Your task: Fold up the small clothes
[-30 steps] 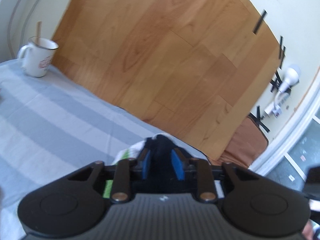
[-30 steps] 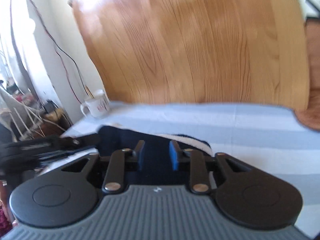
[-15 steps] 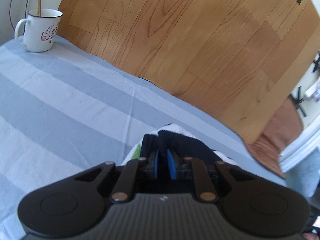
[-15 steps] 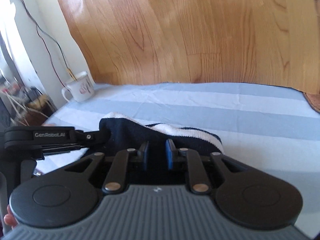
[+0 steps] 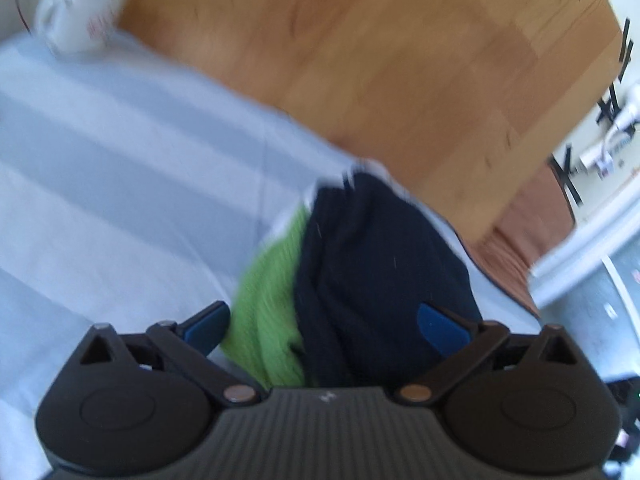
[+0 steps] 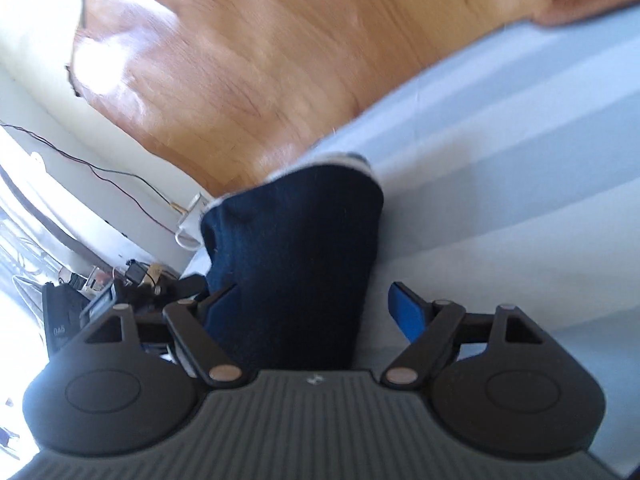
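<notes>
Left wrist view: the left gripper is being shown spread wide, nothing clamped between the blue pads. The navy garment, with a green part at its left side and a white trim at the far edge, is lying bunched on the striped cloth covering the table, sitting in the gap between the open fingers but not being pinched. A white mug is being seen far back at the left, well apart from the garment. Frame is blurred, so fine folds cannot be told.

Right wrist view: the right gripper is also being held wide open, empty; the same navy garment is lying between its fingers, nearer the left pad.

Step judged: a fold is being finished, the garment released on the cloth by both grippers. Whether the fold is neat cannot be told. Next move is judged to call for a fresh edge being picked, likely the far trimmed edge or a side, both grippers being closed on it and the cloth being carried over evenly so the bundle is not dragged.
</notes>
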